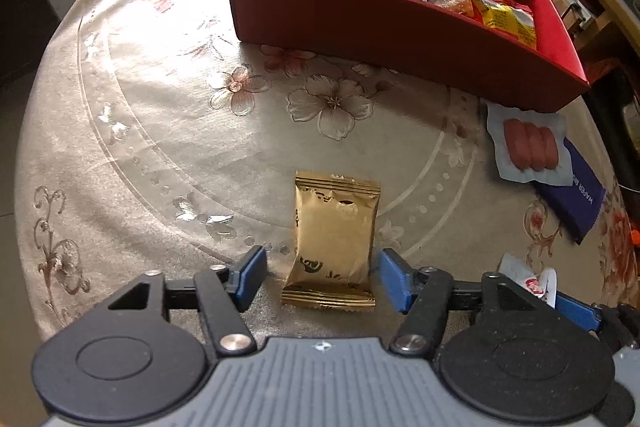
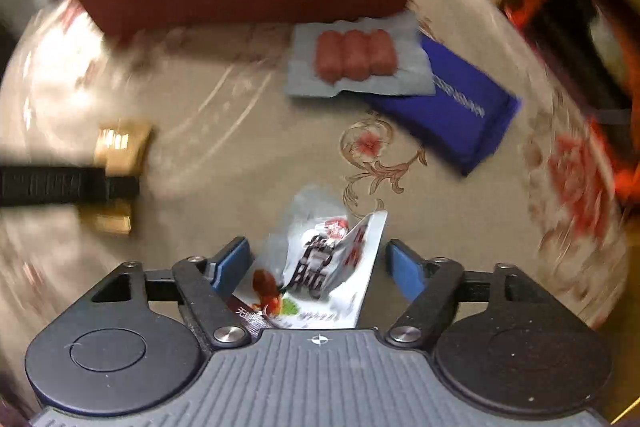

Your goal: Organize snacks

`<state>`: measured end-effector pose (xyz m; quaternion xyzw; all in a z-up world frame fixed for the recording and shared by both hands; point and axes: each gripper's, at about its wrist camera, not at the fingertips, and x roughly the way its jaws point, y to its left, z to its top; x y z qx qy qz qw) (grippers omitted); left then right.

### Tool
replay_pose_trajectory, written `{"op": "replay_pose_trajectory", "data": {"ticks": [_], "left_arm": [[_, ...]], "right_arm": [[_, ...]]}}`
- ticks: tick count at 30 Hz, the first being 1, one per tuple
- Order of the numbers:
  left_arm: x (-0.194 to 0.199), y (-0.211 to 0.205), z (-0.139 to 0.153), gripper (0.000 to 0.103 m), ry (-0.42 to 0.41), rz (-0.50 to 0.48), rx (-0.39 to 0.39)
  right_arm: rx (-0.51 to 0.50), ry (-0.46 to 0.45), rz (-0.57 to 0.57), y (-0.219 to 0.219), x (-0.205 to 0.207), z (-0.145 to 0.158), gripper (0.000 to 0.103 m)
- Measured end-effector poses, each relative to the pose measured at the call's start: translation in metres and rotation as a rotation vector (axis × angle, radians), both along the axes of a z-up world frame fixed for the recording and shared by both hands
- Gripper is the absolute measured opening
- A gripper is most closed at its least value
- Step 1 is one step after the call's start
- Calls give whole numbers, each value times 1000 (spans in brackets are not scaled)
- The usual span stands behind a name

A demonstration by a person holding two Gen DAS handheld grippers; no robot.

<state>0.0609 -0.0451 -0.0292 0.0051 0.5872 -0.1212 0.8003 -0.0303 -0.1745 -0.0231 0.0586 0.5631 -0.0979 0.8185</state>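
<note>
A gold foil packet [image 1: 336,235] lies flat on the floral tablecloth. My left gripper [image 1: 322,277] straddles its near end, open, with a gap between each blue pad and the foil. A crumpled white snack packet [image 2: 316,267] with black and red print lies between the fingers of my right gripper [image 2: 318,269]. That gripper is open too, its right pad clear of the wrapper. The right wrist view is blurred. It also shows the gold packet [image 2: 120,147] at the left, with a black finger of the left gripper across it. The white packet [image 1: 532,279] shows at the lower right of the left wrist view.
A red cardboard box [image 1: 360,27] at the far side holds several snack packs. In front of it lie a clear pack of three sausages [image 1: 528,147] and, partly under that, a blue wafer pack [image 1: 576,199]. The round table's edge curves along the left and right.
</note>
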Motion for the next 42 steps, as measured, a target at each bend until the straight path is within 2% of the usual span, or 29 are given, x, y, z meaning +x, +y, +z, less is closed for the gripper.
{"op": "replay_pose_trajectory", "data": {"ticks": [1, 4, 7, 10, 12, 13, 14, 17, 19, 20, 22, 23, 27, 28, 29, 31, 34, 37, 39, 41, 42], "left_arm": [[1, 2, -1, 73, 9, 8, -3], [4, 3, -3, 77, 12, 25, -9], [6, 0, -5, 81, -3, 29, 8], [2, -9, -6, 80, -36, 21, 54], [-2, -16, -7, 76, -61, 6, 103], [-5, -20, -8, 74, -76, -2, 131], [-7, -21, -8, 72, -86, -8, 137], [-8, -19, -6, 68, -93, -6, 133], [-9, -18, -6, 68, -96, -15, 135], [-9, -18, -6, 68, -96, -15, 137], [-9, -18, -6, 70, -95, -9, 137], [-8, -19, -6, 71, -96, -13, 144], [-4, -14, -14, 100, -93, 17, 174], [-2, -10, -17, 103, -80, 41, 165], [0, -5, -18, 103, -65, 59, 142], [1, -6, -18, 103, -68, 49, 146], [-1, -7, -18, 103, -72, 45, 146], [0, -6, -18, 100, -60, 40, 137], [-4, -7, -15, 93, -67, 27, 135], [-7, -11, -11, 84, -83, -2, 140], [-11, -13, -8, 74, -91, -14, 140]], "right_arm": [[-22, -2, 31, 2, -3, 1, 79], [-24, -7, 84, 0, -9, 3, 64], [1, -22, 83, -5, -9, 2, 65], [-10, -33, 98, -4, -11, 3, 64], [-4, -34, 99, -5, -9, 5, 68], [-6, -28, 99, -5, -7, 4, 74], [-11, -30, 97, -8, -6, 3, 82], [-19, -31, 77, -14, -9, -1, 95], [-9, -34, 67, -18, -11, -3, 97], [-17, -30, 73, -18, -11, -3, 102], [-25, -15, 60, -17, -10, -6, 103], [-13, -7, 54, -19, -9, -5, 103], [5, 4, 39, -20, -6, -5, 103], [8, 2, 34, -20, -5, -4, 103], [9, 0, 33, -20, -4, -4, 103], [7, -3, 33, -18, -3, -4, 103], [5, -47, -31, -15, -5, -3, 103], [14, -20, -10, -17, -2, -1, 102], [1, -16, 11, -17, -8, 2, 96], [-17, -27, 52, -12, -16, 7, 78], [-21, -37, 80, -8, -20, 9, 73]]}}
